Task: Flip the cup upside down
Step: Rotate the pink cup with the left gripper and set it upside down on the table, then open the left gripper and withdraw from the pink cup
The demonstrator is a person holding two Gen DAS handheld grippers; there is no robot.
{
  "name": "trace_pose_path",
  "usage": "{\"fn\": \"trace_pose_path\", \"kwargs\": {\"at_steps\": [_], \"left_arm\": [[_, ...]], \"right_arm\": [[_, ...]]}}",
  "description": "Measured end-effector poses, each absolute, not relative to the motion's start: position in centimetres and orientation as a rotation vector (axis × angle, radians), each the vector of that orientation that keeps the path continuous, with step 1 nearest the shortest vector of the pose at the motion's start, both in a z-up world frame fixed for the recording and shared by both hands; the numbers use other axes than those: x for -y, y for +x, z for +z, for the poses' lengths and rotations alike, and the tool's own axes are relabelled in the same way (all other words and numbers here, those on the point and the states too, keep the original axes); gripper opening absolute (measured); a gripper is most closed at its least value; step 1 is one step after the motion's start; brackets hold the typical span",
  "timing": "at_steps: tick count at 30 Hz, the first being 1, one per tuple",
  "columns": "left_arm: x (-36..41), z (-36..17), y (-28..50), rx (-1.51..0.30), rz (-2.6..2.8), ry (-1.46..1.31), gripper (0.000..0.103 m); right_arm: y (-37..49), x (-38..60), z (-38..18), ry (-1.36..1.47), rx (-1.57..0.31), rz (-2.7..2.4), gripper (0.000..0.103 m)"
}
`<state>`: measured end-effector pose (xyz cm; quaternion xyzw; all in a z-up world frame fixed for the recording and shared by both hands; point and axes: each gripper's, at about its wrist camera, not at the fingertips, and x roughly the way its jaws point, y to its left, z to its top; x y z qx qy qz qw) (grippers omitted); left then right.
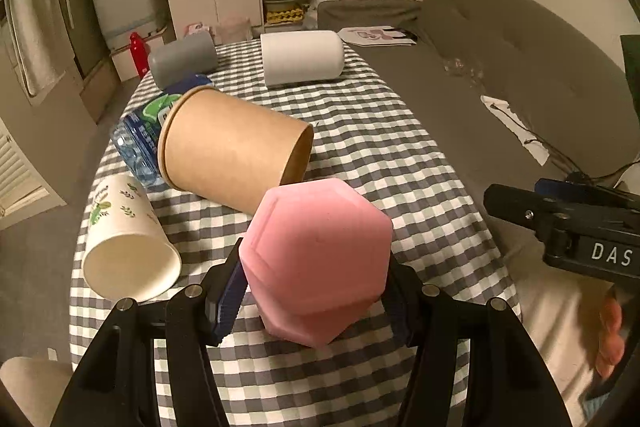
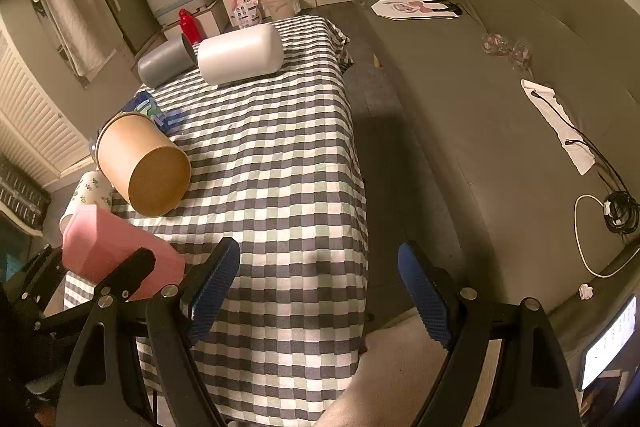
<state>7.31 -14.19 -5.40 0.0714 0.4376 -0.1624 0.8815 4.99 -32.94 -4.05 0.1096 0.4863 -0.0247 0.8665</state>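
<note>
My left gripper [image 1: 316, 303] is shut on a pink faceted cup [image 1: 320, 259], its flat base turned toward the camera, held just above the checked tablecloth [image 1: 380, 147]. The pink cup also shows in the right wrist view [image 2: 112, 251] at the lower left, between the left gripper's fingers. My right gripper [image 2: 316, 291] is open and empty over the table's near right edge; its black body shows in the left wrist view [image 1: 568, 227] at the right.
On the table lie a brown paper cup [image 1: 232, 155], a white leaf-print cup [image 1: 124, 243], a blue plastic bottle [image 1: 148, 131], a grey cup [image 1: 184, 61] and a white cylinder [image 1: 302, 57]. A grey sofa [image 2: 500, 99] runs along the right.
</note>
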Motion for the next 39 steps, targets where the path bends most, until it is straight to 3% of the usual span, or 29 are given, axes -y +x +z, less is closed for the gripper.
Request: {"fn": "trace_pose_path", "kwargs": {"at_steps": [5,9,27,37,39], "left_arm": [[13.9,-5.2,7.4,-0.901,-0.348,0.135,0.063],[13.4,-4.4,7.1,-0.869,-0.329,0.105,0.083],[8.0,2.7,2.2,-0.616,-0.308,0.036,0.083],[4.7,0.2,-0.4,-0.63,-0.21,0.021,0.086],[4.1,-0.5,-0.6,-0.642,-0.176,0.014,0.088]], "right_arm": [[5.1,32.9,-4.1,0.22,-1.021,-0.057,0.082],[5.0,32.6,-3.7,0.209,-1.004,-0.05,0.082],[-0.5,29.3,2.6,0.146,-0.714,-0.012,0.082],[-2.4,24.7,1.6,0.009,-0.672,0.024,0.082],[-2.4,24.7,1.4,0.009,-0.675,0.019,0.085]]}}
